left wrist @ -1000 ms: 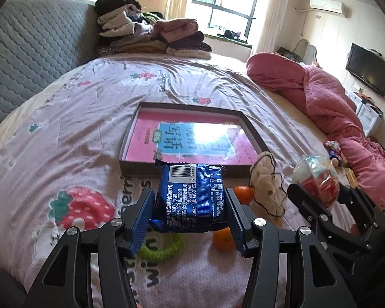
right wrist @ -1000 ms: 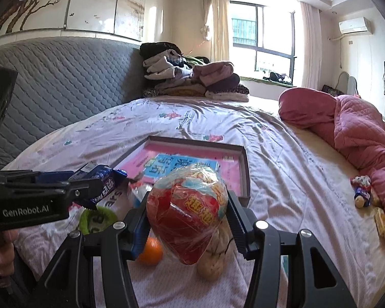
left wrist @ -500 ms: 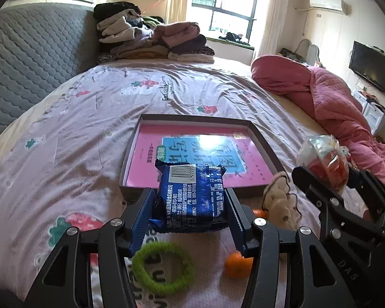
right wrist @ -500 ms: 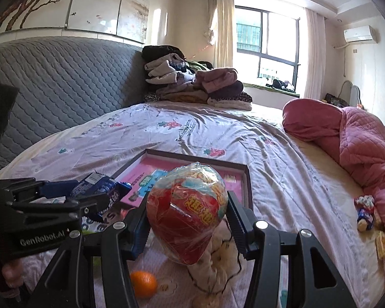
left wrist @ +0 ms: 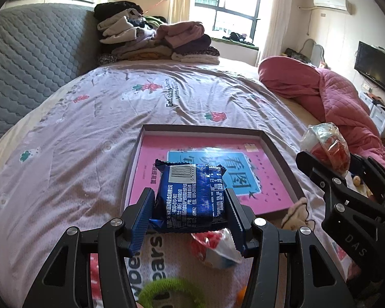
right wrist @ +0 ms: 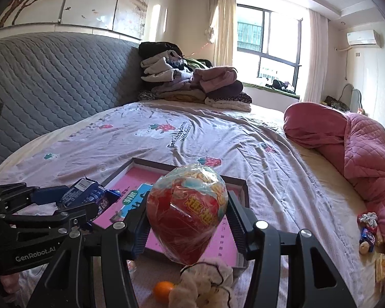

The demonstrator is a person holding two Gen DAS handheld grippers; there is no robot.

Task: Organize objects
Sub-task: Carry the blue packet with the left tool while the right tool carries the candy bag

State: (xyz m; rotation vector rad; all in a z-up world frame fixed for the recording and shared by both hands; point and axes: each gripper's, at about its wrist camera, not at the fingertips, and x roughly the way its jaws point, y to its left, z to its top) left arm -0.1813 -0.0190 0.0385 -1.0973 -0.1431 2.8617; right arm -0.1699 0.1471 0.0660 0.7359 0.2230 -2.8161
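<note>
Both hands carried a snack toward the shallow tray [left wrist: 282, 159] that lay on the bed [left wrist: 89, 128], its pink bottom bare of other things. The step in hand looked like setting both snacks down inside the tray. To do it well, each packet would best be brought fully past the near rim and lowered until it nearly rested on the pink bottom before being let go, so that it neither dropped nor caught on the edge. The two sets of tongs hung close together, so one hand would do well to place first, or each to keep to its own side.

The left tongs [left wrist: 190, 205] were partly closed, their ridged blue pads pressed on both sides of a blue biscuit packet [left wrist: 192, 197], held flat above the tray's near edge. The right tongs [right wrist: 187, 218] stood about as far closed, clamped on a round red snack bag [right wrist: 187, 213] wrapped in clear film, also above the near edge.

Below them on the bed lay an orange [right wrist: 163, 288], a cream cloth toy [right wrist: 205, 282] and a green ring [left wrist: 172, 292], not yet put away.
</note>
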